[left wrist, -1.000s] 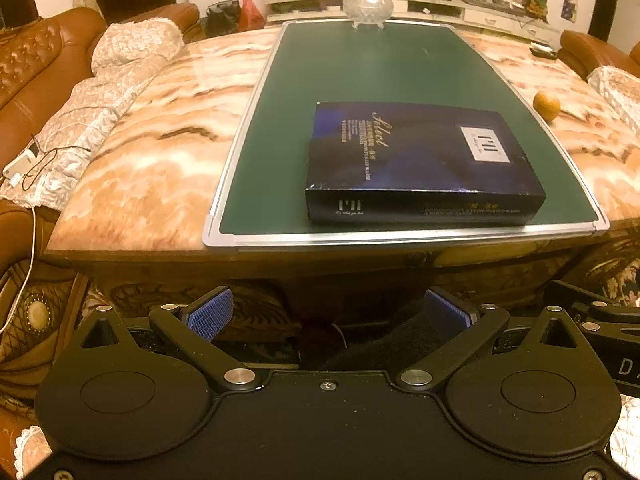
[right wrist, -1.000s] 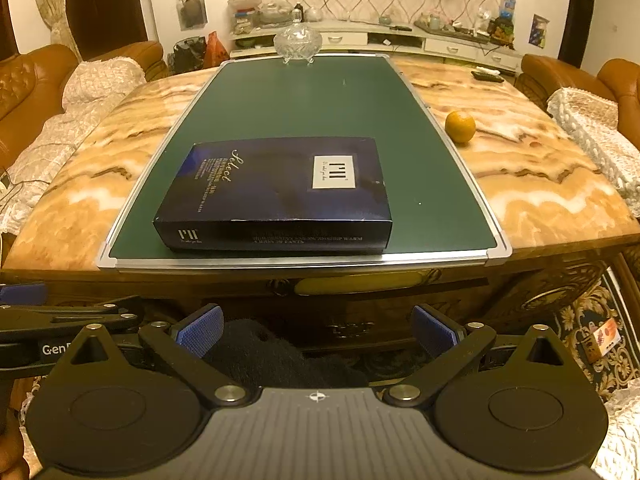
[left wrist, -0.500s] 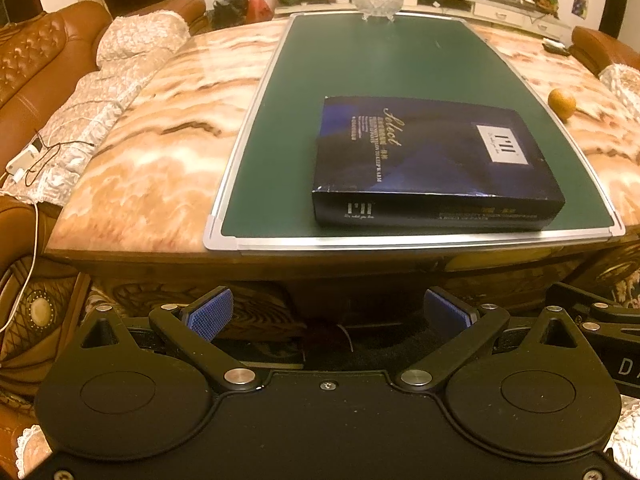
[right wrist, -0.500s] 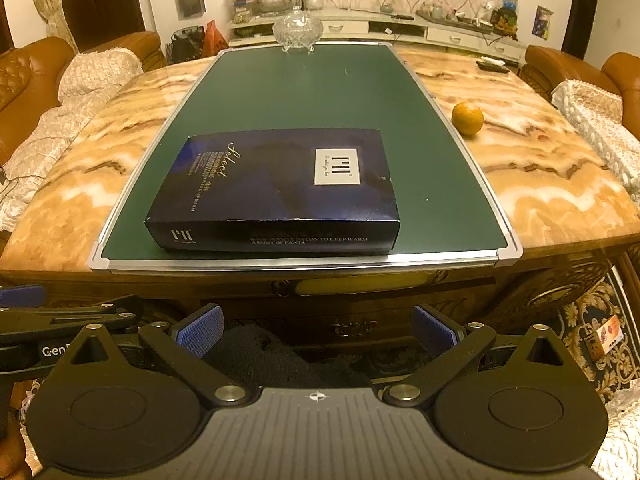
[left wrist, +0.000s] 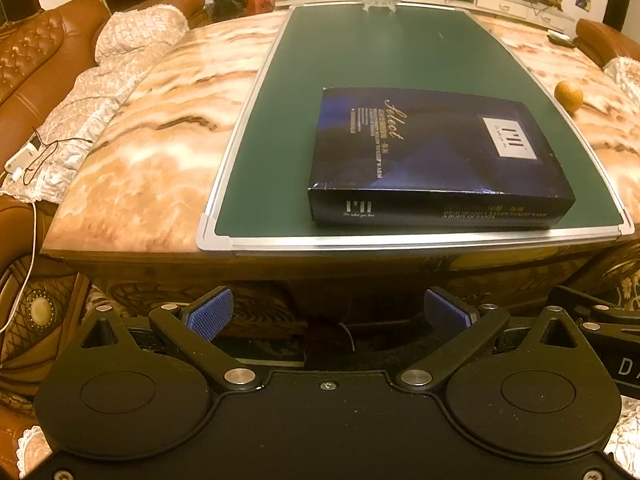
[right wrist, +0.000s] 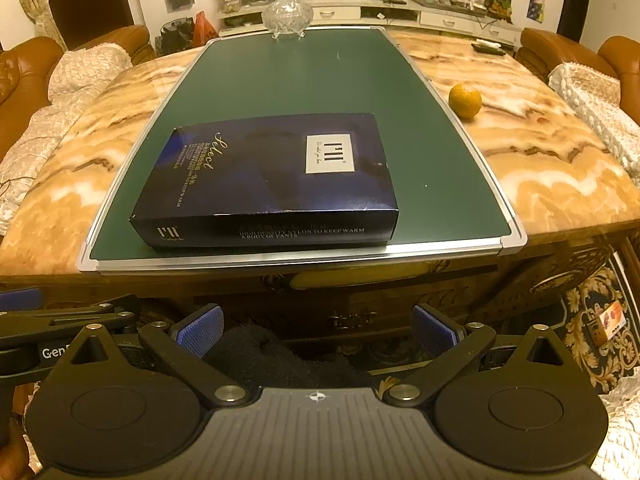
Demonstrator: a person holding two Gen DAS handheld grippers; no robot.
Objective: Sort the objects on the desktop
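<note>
Warm lamplight fills a living room with leather sofas [right wrist: 568, 46] around a marble-topped bench [right wrist: 552, 152], where the sorting job looks barely begun. At its centre, a dark blue garment box [right wrist: 264, 178] lies flat and closed on a green board [right wrist: 304, 76] with a silver frame, close to the board's near edge and untouched by either tool. Its long axis runs side to side, parallel to that near edge; the printed spine faces the cameras, and the white logo label [right wrist: 330, 154] on the lid sits toward the right end. Off the board, an orange [right wrist: 465, 100] rests on the marble well to the box's right, and a cut-glass lidded dish [right wrist: 288, 14] stands at the board's far end. Nothing appears gathered or grouped yet, so all the sorting seems still ahead. Both tools hang below the bench's front edge, short of the box: the left tool [left wrist: 328, 314] spread wide and empty, the right tool [right wrist: 318, 328] likewise wide with nothing between its blue pads [right wrist: 202, 328]. A patterned rug [right wrist: 596, 320] shows on the floor at right.
</note>
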